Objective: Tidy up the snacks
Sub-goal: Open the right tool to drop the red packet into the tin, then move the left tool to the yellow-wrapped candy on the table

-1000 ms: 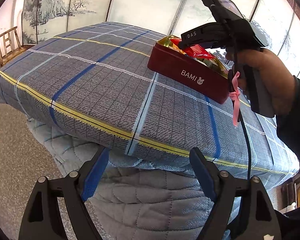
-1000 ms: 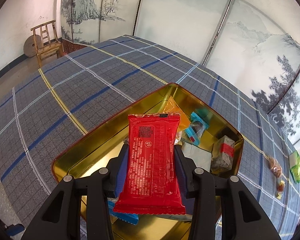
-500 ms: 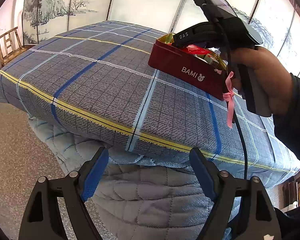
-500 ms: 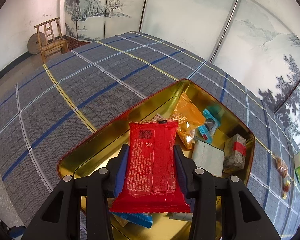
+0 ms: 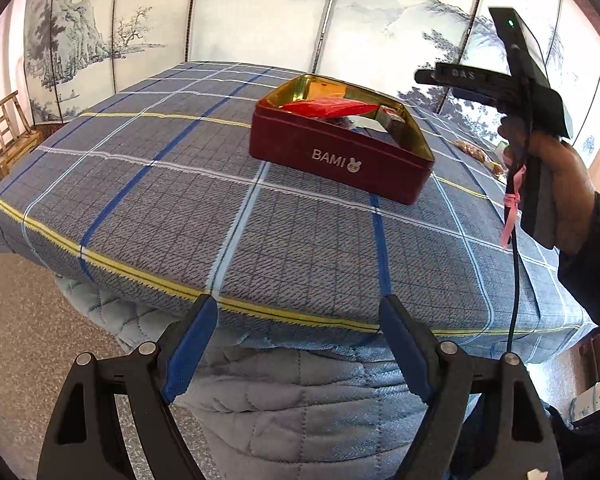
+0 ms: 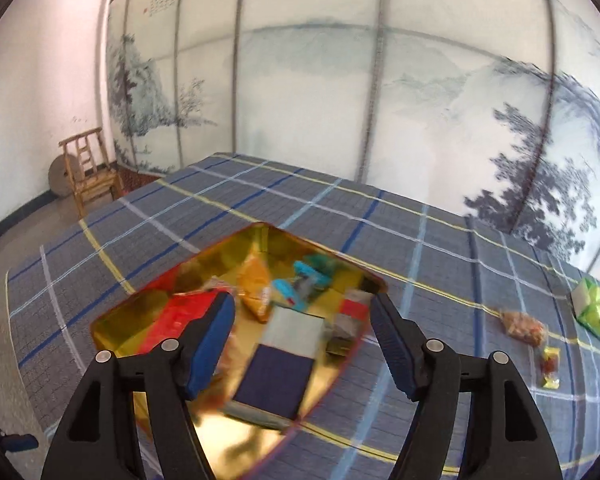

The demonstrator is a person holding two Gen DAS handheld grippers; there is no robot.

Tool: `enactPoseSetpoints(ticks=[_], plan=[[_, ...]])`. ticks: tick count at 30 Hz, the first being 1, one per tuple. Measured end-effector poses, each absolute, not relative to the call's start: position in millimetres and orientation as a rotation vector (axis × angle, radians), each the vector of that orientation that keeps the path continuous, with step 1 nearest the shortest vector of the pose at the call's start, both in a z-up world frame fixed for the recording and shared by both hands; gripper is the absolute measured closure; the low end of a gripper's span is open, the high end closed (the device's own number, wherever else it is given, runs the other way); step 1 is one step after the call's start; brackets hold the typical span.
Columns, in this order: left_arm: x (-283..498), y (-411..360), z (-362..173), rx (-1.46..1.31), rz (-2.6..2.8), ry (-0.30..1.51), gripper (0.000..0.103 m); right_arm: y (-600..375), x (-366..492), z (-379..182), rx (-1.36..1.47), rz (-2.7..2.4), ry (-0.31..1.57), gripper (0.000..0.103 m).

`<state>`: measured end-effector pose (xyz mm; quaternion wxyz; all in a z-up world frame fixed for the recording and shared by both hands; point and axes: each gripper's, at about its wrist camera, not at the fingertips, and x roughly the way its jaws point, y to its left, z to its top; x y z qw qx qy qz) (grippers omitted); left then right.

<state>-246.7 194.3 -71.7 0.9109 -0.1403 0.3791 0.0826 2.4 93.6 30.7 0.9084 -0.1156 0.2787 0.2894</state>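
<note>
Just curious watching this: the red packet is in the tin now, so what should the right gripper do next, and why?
Probably swing right toward the loose snacks lying on the cloth. The right gripper is opening with nothing between its fingers, the red packet lies in the tin, and those snacks remain outside.

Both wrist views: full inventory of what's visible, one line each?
tin: 1, dark red outside, gold inside, on the bed
red packet: 1, red, inside the tin
other packets in the tin: several, orange, teal, pale, dark blue; blurred
loose snacks: about four, brown, green, yellow-red, on the cloth right of the tin
plaid cloth: 1, grey-blue, covering the bed
chair: 1, wooden, by the wall
left gripper: jaws apart, empty
right gripper: jaws opening, nothing between
hand: 1, holding the right gripper's handle
</note>
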Motion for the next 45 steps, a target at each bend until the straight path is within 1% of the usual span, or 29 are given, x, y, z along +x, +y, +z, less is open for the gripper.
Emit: enactPoseSetpoints(ticks=[2, 8, 11, 14, 16, 19, 22, 23, 26, 28, 30, 33, 35, 38, 40, 42, 44, 45], plan=[[-237, 183, -67, -0.263, 0.142, 0.782, 0.024, 49, 22, 24, -0.196, 0.517, 0.583, 0.027], [-193, 138, -40, -0.178, 0.011, 0.769, 0.023, -107, 87, -10, -0.003, 0.247, 0.707, 0.027], [-155, 112, -20, -0.151, -0.064, 0.755, 0.021, -174, 102, -22, 0.091, 0.159, 0.738, 0.027], [-107, 80, -1, -0.121, -0.129, 0.747, 0.021, -217, 108, -31, 0.167, 0.149, 0.752, 0.026], [-75, 54, 9, -0.075, -0.160, 0.732, 0.021, -236, 110, -36, 0.251, 0.188, 0.765, 0.026], [-24, 17, 16, -0.016, -0.184, 0.721, 0.020, -255, 112, -43, 0.378, 0.238, 0.772, 0.022], [27, -11, 14, -0.022, -0.194, 0.745, 0.020, -275, 117, -58, 0.524, 0.258, 0.800, 0.021], [46, -19, 12, -0.035, -0.201, 0.756, 0.020, -279, 116, -59, 0.556, 0.269, 0.781, 0.021], [96, -46, 5, -0.041, -0.211, 0.785, 0.019, -279, 115, -58, 0.563, 0.304, 0.771, 0.020], [129, -58, -4, -0.070, -0.208, 0.817, 0.015, -276, 115, -58, 0.557, 0.321, 0.771, 0.020], [155, -67, -17, -0.095, -0.179, 0.849, 0.015, -279, 114, -58, 0.572, 0.323, 0.761, 0.020], [170, -78, -31, -0.140, -0.173, 0.891, 0.016, -284, 108, -56, 0.594, 0.324, 0.726, 0.019], [169, -90, -39, -0.113, -0.174, 0.896, 0.017, -284, 108, -56, 0.600, 0.326, 0.718, 0.019], [173, -109, -47, -0.078, -0.173, 0.890, 0.027, -286, 107, -56, 0.606, 0.317, 0.711, 0.019], [181, -109, -51, -0.122, -0.186, 0.908, 0.029, -291, 107, -58, 0.622, 0.275, 0.721, 0.019], [191, -108, -57, -0.135, -0.177, 0.922, 0.035, -302, 105, -59, 0.674, 0.272, 0.697, 0.019], [198, -108, -65, -0.158, -0.206, 0.948, 0.058, -313, 99, -58, 0.715, 0.250, 0.663, 0.019], [200, -110, -67, -0.154, -0.211, 0.951, 0.060, -318, 96, -57, 0.721, 0.203, 0.648, 0.018]])
